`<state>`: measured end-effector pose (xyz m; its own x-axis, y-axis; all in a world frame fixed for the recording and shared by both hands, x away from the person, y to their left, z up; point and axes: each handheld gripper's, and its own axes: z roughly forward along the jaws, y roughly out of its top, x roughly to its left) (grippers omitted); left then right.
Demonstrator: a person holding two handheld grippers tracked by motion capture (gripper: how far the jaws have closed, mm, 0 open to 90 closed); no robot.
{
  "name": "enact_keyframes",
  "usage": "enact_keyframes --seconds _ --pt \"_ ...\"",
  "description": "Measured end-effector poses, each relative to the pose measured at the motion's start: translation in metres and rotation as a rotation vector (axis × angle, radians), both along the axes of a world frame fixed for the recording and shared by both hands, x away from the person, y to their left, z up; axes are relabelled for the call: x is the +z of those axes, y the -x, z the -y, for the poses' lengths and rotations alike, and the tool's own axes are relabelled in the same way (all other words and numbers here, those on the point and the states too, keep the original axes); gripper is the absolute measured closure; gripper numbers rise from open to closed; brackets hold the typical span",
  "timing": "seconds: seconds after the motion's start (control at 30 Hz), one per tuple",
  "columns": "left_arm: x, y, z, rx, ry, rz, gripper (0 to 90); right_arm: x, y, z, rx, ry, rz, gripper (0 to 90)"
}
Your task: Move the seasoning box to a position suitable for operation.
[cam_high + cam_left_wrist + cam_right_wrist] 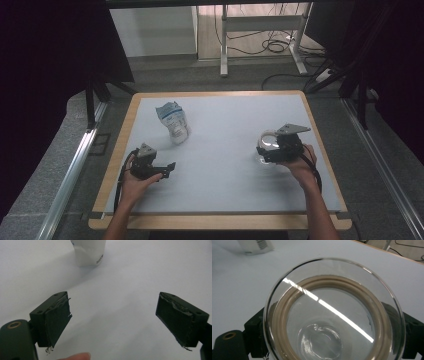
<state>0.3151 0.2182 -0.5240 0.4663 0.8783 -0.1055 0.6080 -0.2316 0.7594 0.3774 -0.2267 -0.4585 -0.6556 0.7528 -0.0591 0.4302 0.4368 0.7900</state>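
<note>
A clear glass lid [268,140] with a beige sealing ring [287,302] is held over the right part of the white table [225,170]. My right gripper [270,151] is shut on the glass lid [334,290], one jaw on either side of its rim. A white and blue pouch [174,121] stands at the back left of the table. At the front left, my left gripper [168,170] points right and is open. Between its fingers [56,320] is bare table, and the pouch [88,252] sits farther off.
The table has a wooden rim [220,93]. Metal rails [75,165] run along both sides on the grey floor. Beyond the far edge stand the legs of a desk [224,45] with black cables [272,46] on the floor.
</note>
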Motion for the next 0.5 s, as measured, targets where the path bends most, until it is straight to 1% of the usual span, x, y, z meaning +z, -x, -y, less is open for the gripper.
enact_keyframes --seconds 0.13,0.2,0.23,0.3,0.43,0.5 --pt "0.0 0.0 -0.001 0.001 -0.007 -0.002 12.1 -0.001 0.014 -0.005 0.04 0.005 0.002 11.2" --pt "0.001 0.0 -0.001 0.001 -0.006 0.0 12.2 -0.001 0.017 -0.006 0.051 0.011 0.004 11.2" --pt "0.001 0.001 -0.003 0.005 -0.004 0.003 12.2 -0.002 0.023 -0.008 0.066 0.011 0.001 11.2" --pt "0.002 0.001 -0.004 0.012 -0.001 0.002 12.2 -0.002 0.027 -0.01 0.08 0.008 0.003 11.2" --pt "0.001 0.001 -0.003 0.008 -0.006 0.003 12.2 -0.004 0.036 -0.014 0.105 -0.001 0.003 11.2" --pt "0.001 0.001 -0.003 0.004 -0.009 0.002 12.2 -0.005 0.038 -0.017 0.119 0.006 -0.001 11.2"
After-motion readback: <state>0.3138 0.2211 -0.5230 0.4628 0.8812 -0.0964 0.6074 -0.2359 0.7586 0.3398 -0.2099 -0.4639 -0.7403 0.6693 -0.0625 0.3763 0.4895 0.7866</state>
